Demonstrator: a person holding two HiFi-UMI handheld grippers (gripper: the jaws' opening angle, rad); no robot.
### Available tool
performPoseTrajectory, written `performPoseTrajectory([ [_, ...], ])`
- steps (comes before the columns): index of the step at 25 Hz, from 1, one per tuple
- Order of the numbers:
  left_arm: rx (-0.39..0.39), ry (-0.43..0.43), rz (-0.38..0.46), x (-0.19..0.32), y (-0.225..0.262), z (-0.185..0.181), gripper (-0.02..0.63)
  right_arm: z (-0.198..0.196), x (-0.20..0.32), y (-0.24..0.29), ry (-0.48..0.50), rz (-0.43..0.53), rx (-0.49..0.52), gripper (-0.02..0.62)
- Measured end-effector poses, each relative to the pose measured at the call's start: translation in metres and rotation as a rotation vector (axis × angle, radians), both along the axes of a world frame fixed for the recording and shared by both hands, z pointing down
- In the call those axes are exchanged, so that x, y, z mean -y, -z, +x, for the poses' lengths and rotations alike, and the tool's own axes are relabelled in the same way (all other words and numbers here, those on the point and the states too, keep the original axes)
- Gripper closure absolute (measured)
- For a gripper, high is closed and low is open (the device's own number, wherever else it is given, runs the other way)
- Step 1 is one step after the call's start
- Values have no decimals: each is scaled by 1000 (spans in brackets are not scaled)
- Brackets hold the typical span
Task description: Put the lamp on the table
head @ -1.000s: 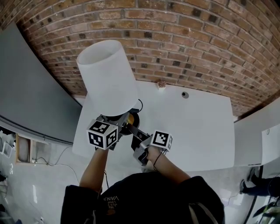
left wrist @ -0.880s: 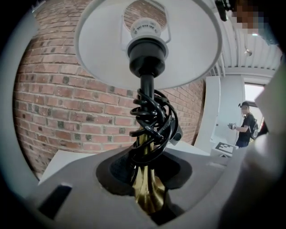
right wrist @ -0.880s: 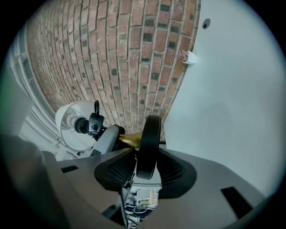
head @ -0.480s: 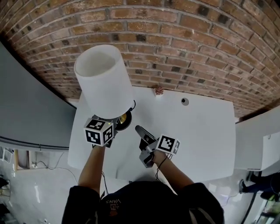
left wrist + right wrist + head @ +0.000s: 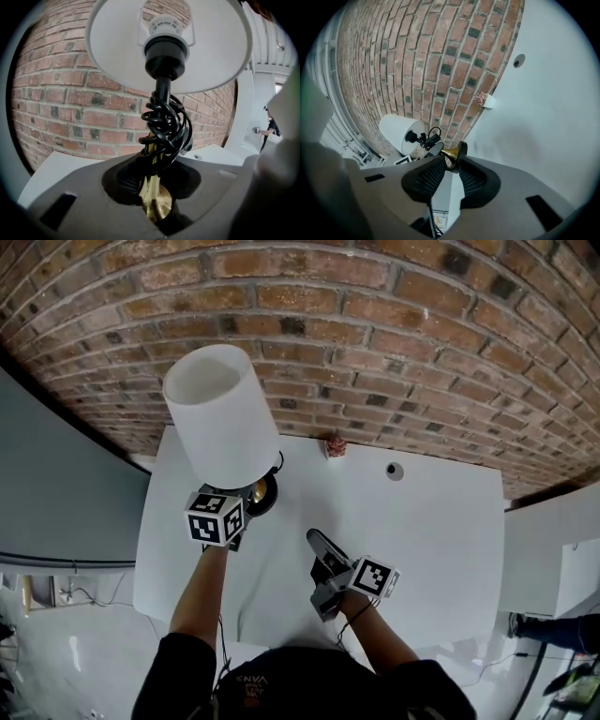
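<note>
The lamp has a white shade [image 5: 220,413], a brass stem and round base [image 5: 260,491], and a black cord [image 5: 166,124] wound round the stem. It stands upright over the back left of the white table [image 5: 431,521]; whether the base touches it I cannot tell. My left gripper [image 5: 230,507] is shut on the brass stem [image 5: 152,187] just under the shade [image 5: 168,42]. My right gripper [image 5: 317,542] hangs over the table's middle, apart from the lamp. Its jaws are closing with nothing between them, and past them I see the lamp's base [image 5: 453,152].
A brick wall [image 5: 394,343] runs along the table's far edge. A small pink plant pot [image 5: 335,445] and a round hole [image 5: 395,469] sit near that edge. A grey panel [image 5: 56,493] stands to the left, white furniture [image 5: 553,549] to the right.
My right gripper has drawn back from the lamp's base towards me and to the right, with its jaws narrower. The lamp stays in my left gripper, now further over the table.
</note>
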State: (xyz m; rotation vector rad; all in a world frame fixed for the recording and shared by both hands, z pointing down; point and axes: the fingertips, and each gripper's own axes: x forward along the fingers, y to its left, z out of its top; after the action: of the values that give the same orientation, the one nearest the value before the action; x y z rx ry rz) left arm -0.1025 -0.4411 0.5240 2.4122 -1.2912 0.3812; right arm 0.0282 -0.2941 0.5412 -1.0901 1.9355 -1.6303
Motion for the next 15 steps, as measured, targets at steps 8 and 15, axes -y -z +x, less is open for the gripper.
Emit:
performPoseTrajectory([
  [8, 17, 31, 22, 34, -27, 8, 497, 18, 8, -2, 20, 49, -35, 511],
  [15, 21, 86, 61, 51, -44, 11, 497, 30, 11, -18, 35, 29, -55, 511],
])
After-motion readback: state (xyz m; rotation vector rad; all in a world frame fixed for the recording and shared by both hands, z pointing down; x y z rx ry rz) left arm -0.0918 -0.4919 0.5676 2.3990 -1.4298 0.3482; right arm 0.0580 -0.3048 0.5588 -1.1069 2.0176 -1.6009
